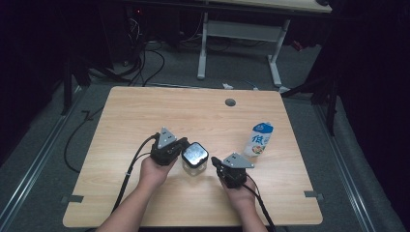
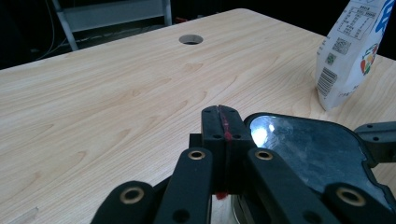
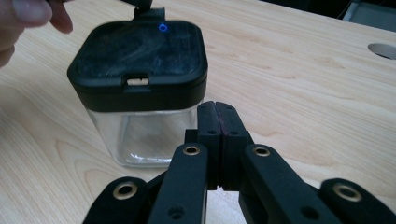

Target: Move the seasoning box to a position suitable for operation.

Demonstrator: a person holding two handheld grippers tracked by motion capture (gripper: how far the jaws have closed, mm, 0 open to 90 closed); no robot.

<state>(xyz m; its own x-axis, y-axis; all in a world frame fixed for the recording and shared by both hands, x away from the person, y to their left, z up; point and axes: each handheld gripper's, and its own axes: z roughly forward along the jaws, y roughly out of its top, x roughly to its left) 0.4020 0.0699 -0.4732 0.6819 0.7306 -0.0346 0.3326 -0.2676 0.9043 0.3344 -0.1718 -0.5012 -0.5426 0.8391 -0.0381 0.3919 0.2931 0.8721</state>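
While both tongs, left (image 1: 183, 146) and right (image 1: 216, 163), are pressed together empty, the jar (image 1: 194, 158) is best steadied before its lid (image 3: 138, 49) is worked.

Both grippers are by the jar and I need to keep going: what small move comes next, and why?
Probably open the right gripper and ease it toward the clear jar. Its jaws are shut with nothing between them, just short of the jar's black lid, which is still on. The left gripper, also shut and empty, sits against the lid's far side, so neither one grips anything yet.
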